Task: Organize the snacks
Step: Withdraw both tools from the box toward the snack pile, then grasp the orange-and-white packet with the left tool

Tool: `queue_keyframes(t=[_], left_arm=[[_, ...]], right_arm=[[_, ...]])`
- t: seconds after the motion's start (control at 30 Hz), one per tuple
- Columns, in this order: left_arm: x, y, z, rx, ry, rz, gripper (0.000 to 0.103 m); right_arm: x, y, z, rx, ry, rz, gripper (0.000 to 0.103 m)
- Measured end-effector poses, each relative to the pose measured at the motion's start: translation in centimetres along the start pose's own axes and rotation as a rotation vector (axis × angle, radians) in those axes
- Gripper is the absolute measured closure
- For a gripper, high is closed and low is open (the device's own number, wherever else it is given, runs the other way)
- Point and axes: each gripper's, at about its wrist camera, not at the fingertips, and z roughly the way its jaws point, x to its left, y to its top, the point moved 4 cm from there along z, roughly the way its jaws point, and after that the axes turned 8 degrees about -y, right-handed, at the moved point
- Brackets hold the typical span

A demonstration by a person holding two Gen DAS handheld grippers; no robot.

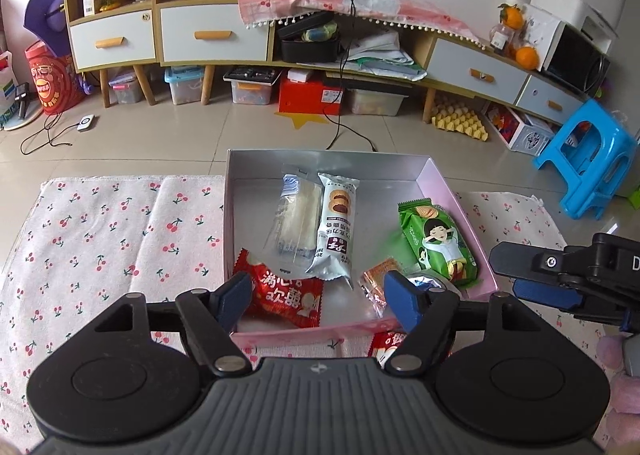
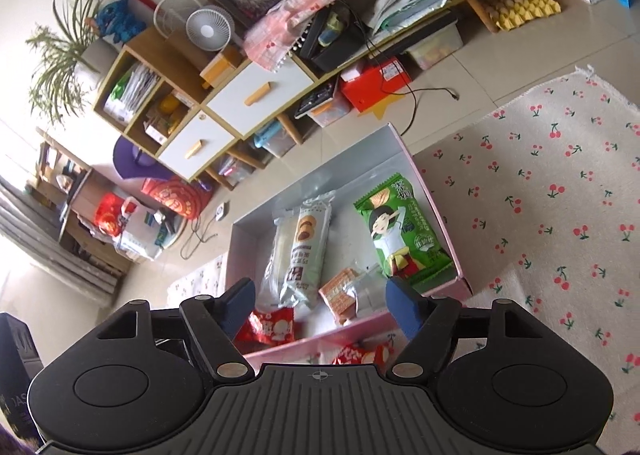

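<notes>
Cherry-print cloth (image 1: 100,231) covers the table, giving the pink box (image 1: 444,183) a soft flat place to sit at the far edge, its open top facing up so packets can be dropped in from above. Inside the box lie the snacks, largest first: a clear-wrapped pastry (image 1: 296,223) and a white biscuit roll (image 1: 338,227) lie side by side down the middle, lengthwise, which seems a sensible way to keep the floor of the box tidy. A green cracker packet (image 1: 440,243) lies along the right wall, apart from those two. Nearer the front wall sits a red packet (image 1: 286,295), partly under the pastry's end, and a small orange wafer pack (image 1: 380,275) beside something foil-wrapped that I cannot make out well.

One more red packet (image 2: 360,355) lies outside the box on the cloth, just in front of the near wall, so the sorting looks nearly done but not finished.

Both tools hover above the near end of the box, tilted down toward it. The left tool (image 1: 322,299) has its fingers spread apart with nothing gripped between them; the right tool (image 2: 320,305) is likewise spread and empty, which suggests both are free for the next pick.
</notes>
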Motion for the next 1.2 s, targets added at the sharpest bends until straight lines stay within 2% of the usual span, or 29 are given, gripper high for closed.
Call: queue_keyframes(t=[0.17, 0.3, 0.37, 0.57, 0.73, 0.83, 1.0, 1.13, 1.2], left_arm=[[-0.1, -1.1, -1.5, -0.026, 0.006, 0.02, 0.011], [-0.3, -2.4, -2.4, -0.026, 0.034, 0.039, 0.006], [-0.1, -3.1, -2.8, -0.017, 0.047, 0.034, 0.004], [0.6, -5.1, -3.8, -0.008, 0.074, 0.022, 0.001], [1.3, -7.1, -3.9, -0.001, 0.069, 0.008, 0.001], [1.7, -8.4, -4.0, -0.018, 0.052, 0.006, 0.001], [1.8, -9.5, -4.3, -0.032, 0.025, 0.063, 0.001], [1.9, -11.0, -4.3, -0.014, -0.001, 0.09, 0.001], [1.8, -11.8, -4.2, -0.008, -0.033, 0.1, 0.001]], right_arm=[[0.6, -0.8, -1.9, -0.012, -0.007, -0.016, 0.021], [1.3, -1.9, -2.9, -0.016, -0.025, -0.055, 0.012], [1.6, -2.7, -3.3, -0.011, -0.035, -0.087, 0.012], [2.4, -4.9, -3.9, -0.007, -0.06, -0.176, 0.012], [1.9, -6.3, -3.9, -0.03, -0.085, -0.198, 0.012], [1.3, -7.2, -4.1, -0.037, -0.075, -0.228, 0.012], [1.7, -8.4, -4.6, -0.07, -0.096, -0.393, 0.012], [1.2, -9.5, -4.1, -0.028, -0.054, -0.391, 0.012], [1.2, -10.0, -3.8, -0.016, -0.062, -0.408, 0.012]])
